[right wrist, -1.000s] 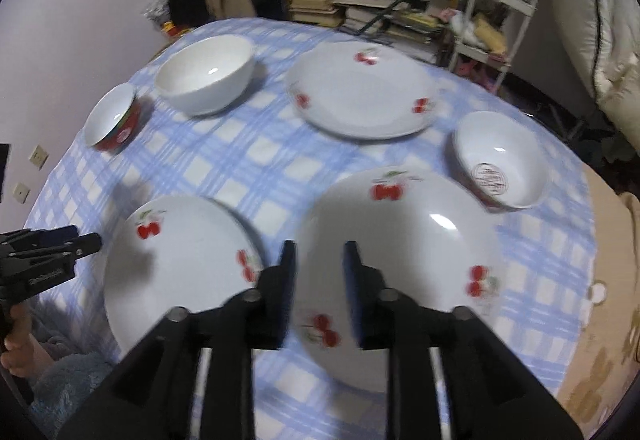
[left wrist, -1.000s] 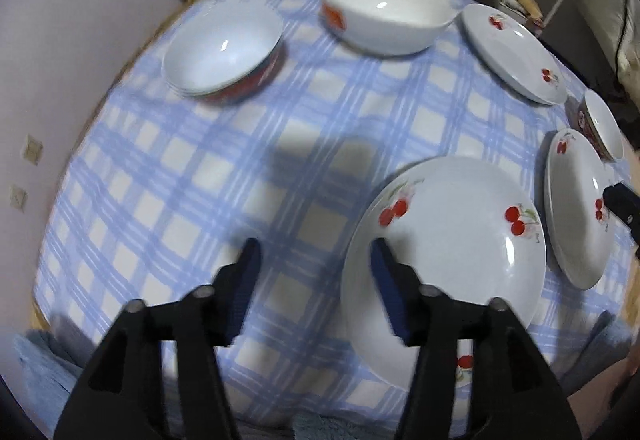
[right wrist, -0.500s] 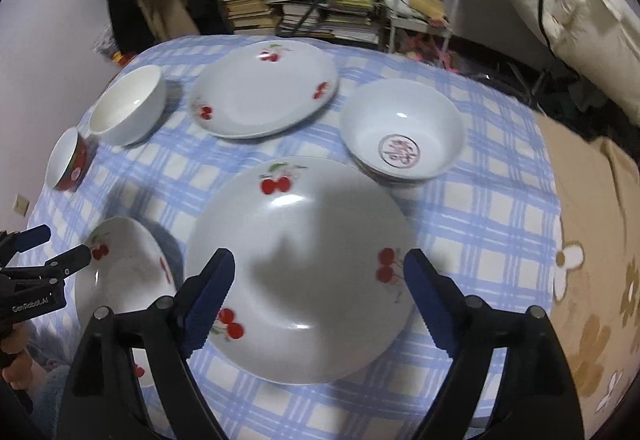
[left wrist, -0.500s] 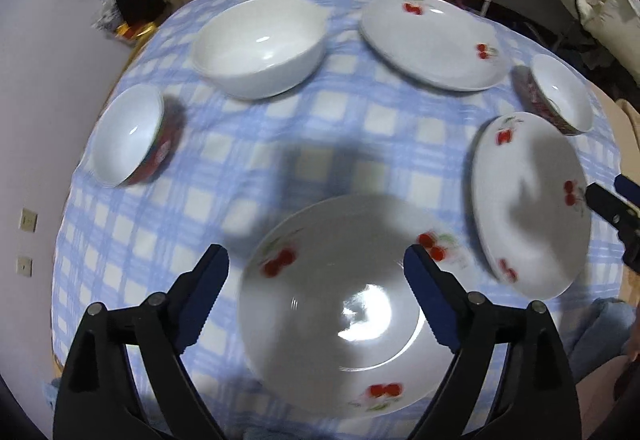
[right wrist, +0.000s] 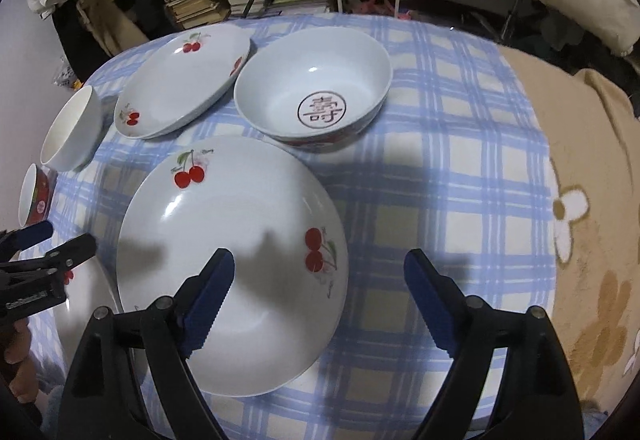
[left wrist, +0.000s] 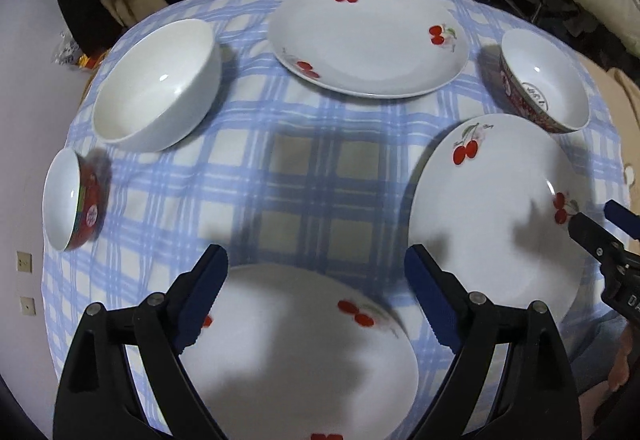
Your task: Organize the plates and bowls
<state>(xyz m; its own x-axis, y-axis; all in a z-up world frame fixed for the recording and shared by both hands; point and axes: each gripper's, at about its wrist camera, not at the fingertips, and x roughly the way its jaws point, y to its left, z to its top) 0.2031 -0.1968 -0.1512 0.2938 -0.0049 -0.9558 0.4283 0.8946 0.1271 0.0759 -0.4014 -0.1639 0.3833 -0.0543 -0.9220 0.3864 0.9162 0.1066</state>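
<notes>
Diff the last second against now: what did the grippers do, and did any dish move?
Both grippers opened: the left gripper and right gripper had their jaws fairly close a second ago and now stand wide apart, empty. Both views swung right across the table; the left gripper now hovers over the near cherry plate, the right over the middle cherry plate. Nothing was taken hold of. Plates and bowls appear unmoved on the checked tablecloth.

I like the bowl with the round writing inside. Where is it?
In the right wrist view, the bowl with writing sits on the checked tablecloth, just behind the big cherry plate and right of the far cherry plate.
</notes>
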